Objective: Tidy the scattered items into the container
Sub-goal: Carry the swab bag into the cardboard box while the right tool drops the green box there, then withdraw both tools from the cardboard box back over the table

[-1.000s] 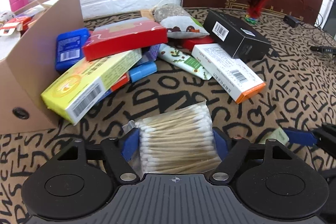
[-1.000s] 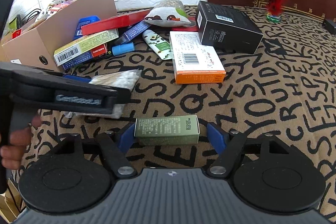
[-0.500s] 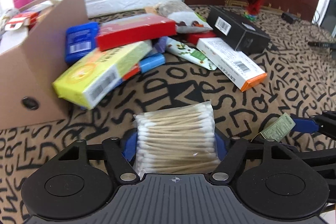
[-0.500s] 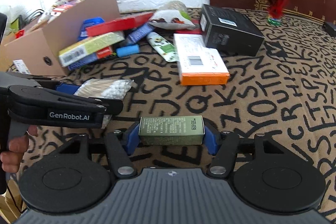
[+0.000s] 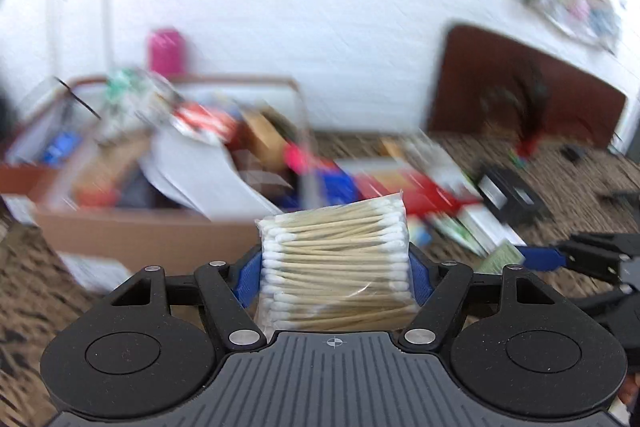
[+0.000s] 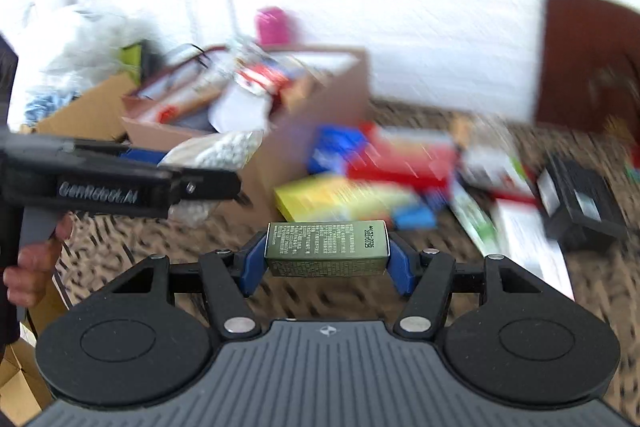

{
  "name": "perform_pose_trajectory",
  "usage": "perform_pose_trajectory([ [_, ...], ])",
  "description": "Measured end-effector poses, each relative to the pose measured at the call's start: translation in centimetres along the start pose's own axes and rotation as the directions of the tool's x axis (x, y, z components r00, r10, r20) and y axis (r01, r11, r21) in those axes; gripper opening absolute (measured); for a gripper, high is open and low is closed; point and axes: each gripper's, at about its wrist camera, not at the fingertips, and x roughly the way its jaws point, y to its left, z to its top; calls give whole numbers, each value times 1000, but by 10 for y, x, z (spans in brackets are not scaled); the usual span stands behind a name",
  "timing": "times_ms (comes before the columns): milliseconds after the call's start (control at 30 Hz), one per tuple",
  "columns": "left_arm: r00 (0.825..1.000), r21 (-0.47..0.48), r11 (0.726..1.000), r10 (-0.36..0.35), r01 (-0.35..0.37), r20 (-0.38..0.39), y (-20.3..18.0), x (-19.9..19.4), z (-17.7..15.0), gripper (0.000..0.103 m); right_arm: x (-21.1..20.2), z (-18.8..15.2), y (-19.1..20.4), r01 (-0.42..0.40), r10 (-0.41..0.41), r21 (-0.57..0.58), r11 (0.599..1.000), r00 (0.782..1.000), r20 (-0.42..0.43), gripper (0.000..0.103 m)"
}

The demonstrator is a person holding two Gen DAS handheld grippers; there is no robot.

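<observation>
Left wrist view: the left gripper [image 5: 334, 263] is clamped on a clear packet of cotton swabs [image 5: 334, 259], its blue pads [image 5: 248, 277] pressing both ends of the bundle, so the jaws stand fairly wide around it. The packet is lifted clear of the patterned counter [image 5: 36, 291]. Beyond it, badly blurred, the cardboard box [image 5: 144, 235] sits at the left, already holding a jumble of packets and papers, with a pink bottle [image 5: 166, 51] behind it by the white wall. Right of the box lies the heap of scattered items [image 5: 400, 183], red and blue packs among them, and a black box [image 5: 508, 193] further right. At the right edge the right gripper [image 5: 520, 257] reaches in with a small green box [image 5: 500, 257] at its blue pad.

Right wrist view: the right gripper [image 6: 326, 259] is closed on the small green box [image 6: 326, 247], held crosswise with a blue pad against each short end, raised above the counter [image 6: 600, 267]. Its jaws had just drawn in onto this box. At the left the left gripper [image 6: 200, 163] crosses the picture, gripped by a hand [image 6: 32, 267], with the swab packet [image 6: 224, 147] between its pads, in front of the near wall of the cardboard box [image 6: 280, 143]. The scattered items [image 6: 360, 183], a yellow carton and red and blue packs, lie smeared just right of the box; the black box [image 6: 576, 203] stands further right
</observation>
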Motion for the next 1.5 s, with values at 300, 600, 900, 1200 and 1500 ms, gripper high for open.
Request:
perform_pose_trajectory([
  [300,998,-94,994,60,-57,29,70,30,54,72,63,68,57,-51,58,-147,988,997,46,66],
  [600,998,-122,991,53,-50,21,92,65,58,85,117,83,64,-33,38,-199,979,999,21,67],
  [900,998,-173,985,28,-18,54,99,54,46,103,116,73,65,33,-18,-243,969,998,63,96],
  [1200,1000,-85,996,13,-11,27,67,40,31,103,96,63,63,32,-19,-209,977,998,64,100],
  [1500,999,-89,995,-33,35,21,18,14,-2,103,36,25,42,31,-18,-101,994,991,131,103],
])
